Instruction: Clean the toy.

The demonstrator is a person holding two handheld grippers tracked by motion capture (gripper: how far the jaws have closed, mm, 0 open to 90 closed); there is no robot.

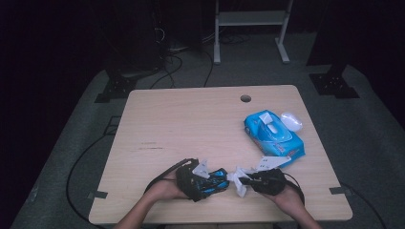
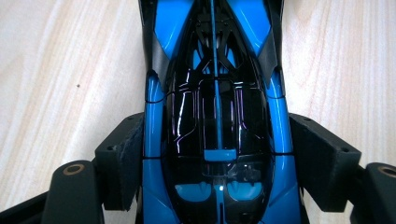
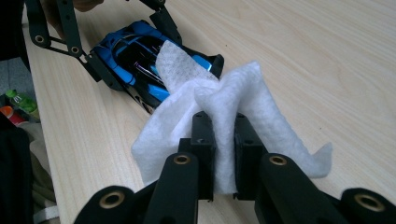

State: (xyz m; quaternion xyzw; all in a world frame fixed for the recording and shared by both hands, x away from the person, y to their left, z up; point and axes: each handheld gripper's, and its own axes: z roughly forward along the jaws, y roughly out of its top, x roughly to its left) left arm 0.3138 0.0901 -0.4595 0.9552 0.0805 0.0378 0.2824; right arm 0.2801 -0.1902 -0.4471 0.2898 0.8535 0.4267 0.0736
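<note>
At the near edge of the wooden counter (image 1: 200, 119), the left gripper (image 1: 206, 179) clamps a blue-and-black toy car (image 2: 215, 116), its fingers (image 2: 122, 158) pressed against both flanks, apparently to steady the model for cleaning. Just right of the car, the right gripper (image 3: 218, 140) pinches a white wet wipe (image 3: 238, 98) between nearly closed fingers, the cloth's free corner draped over the car's end, seemingly ready to rub the glossy bodywork. Farther right of the car and toward the far side, a blue pack of wipes (image 1: 273, 133) lies with its white flap (image 1: 291, 121) open, well apart from both hands, likely where the wipe comes from.
</note>
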